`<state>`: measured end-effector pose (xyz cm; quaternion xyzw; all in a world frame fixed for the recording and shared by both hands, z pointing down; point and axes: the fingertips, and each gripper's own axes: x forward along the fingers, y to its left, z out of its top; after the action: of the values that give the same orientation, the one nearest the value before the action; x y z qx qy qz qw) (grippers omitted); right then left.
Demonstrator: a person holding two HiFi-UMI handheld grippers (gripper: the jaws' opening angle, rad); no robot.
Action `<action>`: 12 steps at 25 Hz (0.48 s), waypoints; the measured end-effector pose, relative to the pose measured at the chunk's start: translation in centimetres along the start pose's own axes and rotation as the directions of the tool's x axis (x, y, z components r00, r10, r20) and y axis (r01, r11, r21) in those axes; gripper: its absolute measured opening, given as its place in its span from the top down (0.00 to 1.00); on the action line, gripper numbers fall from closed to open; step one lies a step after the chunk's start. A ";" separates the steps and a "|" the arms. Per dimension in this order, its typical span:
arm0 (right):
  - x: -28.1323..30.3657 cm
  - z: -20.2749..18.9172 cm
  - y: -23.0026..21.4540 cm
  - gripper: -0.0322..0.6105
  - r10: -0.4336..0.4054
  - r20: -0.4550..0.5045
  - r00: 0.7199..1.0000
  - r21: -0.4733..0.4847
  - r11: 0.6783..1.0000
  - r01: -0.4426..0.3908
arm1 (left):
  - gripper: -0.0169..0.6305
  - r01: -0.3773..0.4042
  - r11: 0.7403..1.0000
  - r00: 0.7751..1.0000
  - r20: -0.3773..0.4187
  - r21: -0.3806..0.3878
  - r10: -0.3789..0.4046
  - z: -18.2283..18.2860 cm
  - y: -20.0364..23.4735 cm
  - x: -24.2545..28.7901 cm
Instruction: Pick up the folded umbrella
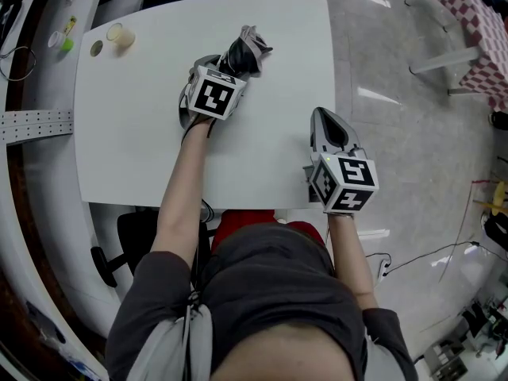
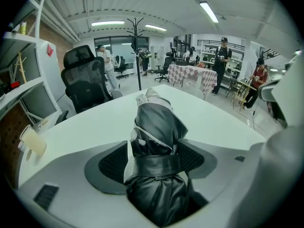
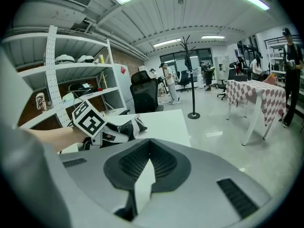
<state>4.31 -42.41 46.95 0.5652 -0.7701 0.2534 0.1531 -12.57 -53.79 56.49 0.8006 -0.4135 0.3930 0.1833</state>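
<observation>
The folded umbrella [image 1: 246, 51], black with pale grey trim, lies on the white table [image 1: 135, 133] near its far edge. My left gripper [image 1: 228, 66] is down over its near end. In the left gripper view the umbrella [image 2: 156, 122], with its strap wrapped round it, stands between the two pads. A strip of table shows between the left pad and the fabric, so the left gripper [image 2: 154, 150] is open. My right gripper [image 1: 329, 123] hangs over the table's right edge with its fingers together. In the right gripper view its tips [image 3: 149, 141] meet, with nothing between them, and the umbrella [image 3: 126, 126] lies beyond.
A small cup [image 1: 121, 36] and a round lid [image 1: 96, 48] sit at the table's far left corner. White shelving [image 1: 32, 125] runs along the left. A black office chair [image 2: 85, 80] stands behind the table. A checkered-cloth table [image 1: 468, 22] stands across the floor to the right.
</observation>
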 end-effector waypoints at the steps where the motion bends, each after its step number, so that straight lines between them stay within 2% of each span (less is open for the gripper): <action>1: 0.1 0.0 -0.1 0.92 0.000 -0.001 1.000 0.001 1.000 0.000 | 0.49 -0.001 1.000 1.000 -0.006 0.007 0.001 0.0 0.0 0.2; 8: 0.4 -0.1 -0.4 0.92 -0.002 -0.009 1.000 0.012 1.000 0.002 | 0.49 -0.007 0.998 0.999 -0.051 0.059 0.010 -0.4 0.0 1.1; 12: 0.4 0.0 -0.3 0.92 -0.006 -0.008 1.000 0.008 1.000 0.006 | 0.49 0.008 0.998 0.999 -0.054 0.059 -0.005 -0.4 0.1 1.2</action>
<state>4.43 -42.75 47.24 0.5670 -0.7668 0.2584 0.1546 -12.42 -54.20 57.69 0.7960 -0.3940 0.4261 0.1720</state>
